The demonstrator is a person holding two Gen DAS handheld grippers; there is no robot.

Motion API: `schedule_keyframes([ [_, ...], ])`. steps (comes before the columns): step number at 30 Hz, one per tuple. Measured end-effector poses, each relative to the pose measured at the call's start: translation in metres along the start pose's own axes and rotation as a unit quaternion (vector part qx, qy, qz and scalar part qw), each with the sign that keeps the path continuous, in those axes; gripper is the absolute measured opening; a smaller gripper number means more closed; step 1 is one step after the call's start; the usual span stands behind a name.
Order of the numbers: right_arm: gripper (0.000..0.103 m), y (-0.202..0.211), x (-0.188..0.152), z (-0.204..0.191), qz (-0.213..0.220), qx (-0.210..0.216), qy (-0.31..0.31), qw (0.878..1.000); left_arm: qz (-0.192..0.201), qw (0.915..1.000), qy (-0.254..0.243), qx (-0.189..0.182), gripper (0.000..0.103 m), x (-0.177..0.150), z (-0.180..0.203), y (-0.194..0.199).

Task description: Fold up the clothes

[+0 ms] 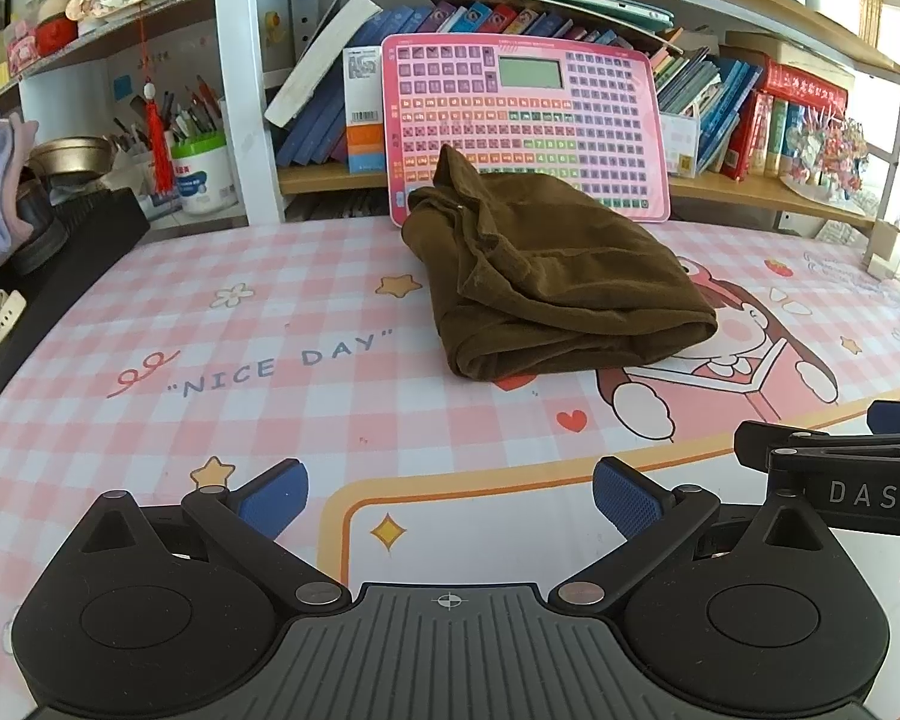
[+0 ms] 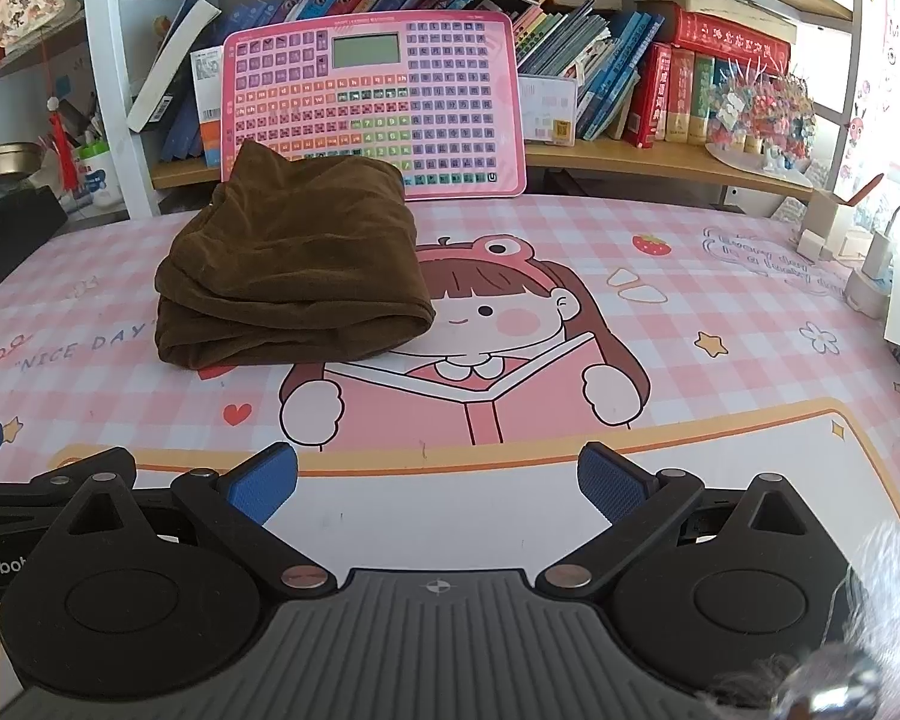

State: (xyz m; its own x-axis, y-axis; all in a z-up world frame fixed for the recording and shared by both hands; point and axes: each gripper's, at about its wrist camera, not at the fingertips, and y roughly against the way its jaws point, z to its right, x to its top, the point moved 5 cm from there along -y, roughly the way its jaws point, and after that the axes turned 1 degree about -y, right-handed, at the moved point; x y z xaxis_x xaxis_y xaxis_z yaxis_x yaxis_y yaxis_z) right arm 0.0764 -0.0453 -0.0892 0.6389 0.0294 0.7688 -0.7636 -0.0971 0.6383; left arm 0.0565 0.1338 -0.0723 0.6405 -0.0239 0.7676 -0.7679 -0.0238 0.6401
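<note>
A brown garment (image 1: 546,276) (image 2: 294,270) lies folded into a thick bundle on the pink checked desk mat (image 1: 222,372) (image 2: 720,324), toward the back. My left gripper (image 1: 447,498) hovers open near the mat's front edge, well short of the garment, with nothing between its blue pads. My right gripper (image 2: 438,483) is open too and holds nothing; the garment sits ahead of it and to its left. In the left wrist view the right gripper's body (image 1: 840,474) shows at the right edge.
A pink keyboard-style learning board (image 1: 528,120) (image 2: 372,102) leans on the bookshelf just behind the garment. Books fill the shelf. A black box (image 1: 60,276) with a watch and a pen cup (image 1: 204,168) stand left. Chargers and small boxes (image 2: 864,258) sit right.
</note>
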Motion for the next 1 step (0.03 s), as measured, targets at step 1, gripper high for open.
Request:
schedule_keyframes([
  [1, 0.101, 0.0000, -0.0003, -0.0002, 0.000, 0.000, 0.000, 1.000, 0.000, 1.0000, 0.000, 0.000, 0.103, -0.0001, 0.0000, 0.0001],
])
